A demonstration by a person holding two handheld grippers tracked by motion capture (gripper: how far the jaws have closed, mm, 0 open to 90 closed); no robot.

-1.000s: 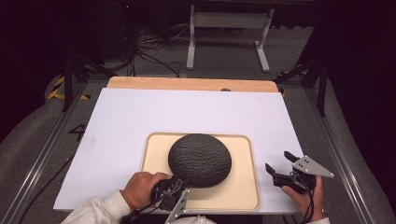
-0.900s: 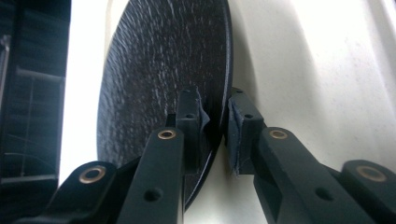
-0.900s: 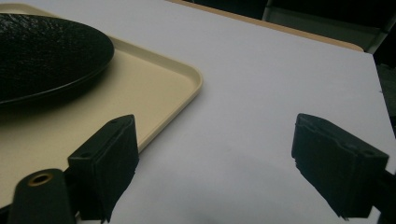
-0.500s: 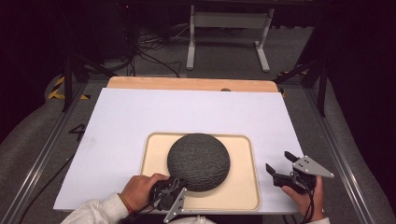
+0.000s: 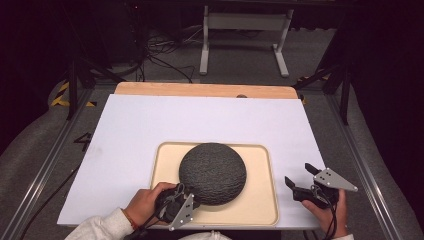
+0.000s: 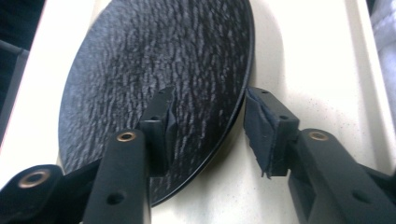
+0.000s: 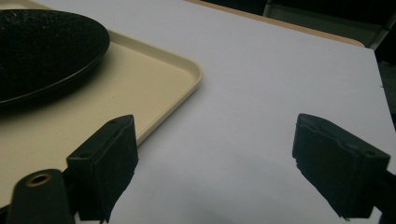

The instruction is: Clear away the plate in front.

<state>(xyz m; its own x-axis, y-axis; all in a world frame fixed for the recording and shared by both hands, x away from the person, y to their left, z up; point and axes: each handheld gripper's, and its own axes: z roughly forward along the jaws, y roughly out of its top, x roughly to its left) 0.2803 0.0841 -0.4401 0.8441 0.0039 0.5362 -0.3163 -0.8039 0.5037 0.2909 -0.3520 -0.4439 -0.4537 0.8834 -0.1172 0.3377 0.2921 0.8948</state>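
Note:
A round dark textured plate lies on a beige tray near the table's front. My left gripper is at the plate's near edge. In the left gripper view the plate has its rim between the jaws of my left gripper. One pad sits over the plate's top, the other beside the rim above the tray. The jaws have just been opening, and a gap shows at both pads. My right gripper stands open on the white sheet to the right of the tray, with nothing in it.
A white sheet covers the table, with a wooden strip along the far edge. The tray's rounded corner lies just left of my right gripper. Metal rails run down both sides. A stand and cables sit on the floor beyond.
The plate's near edge has come down and it now lies flat on the tray. The left gripper's jaws have spread apart around the rim. The right gripper has not moved.

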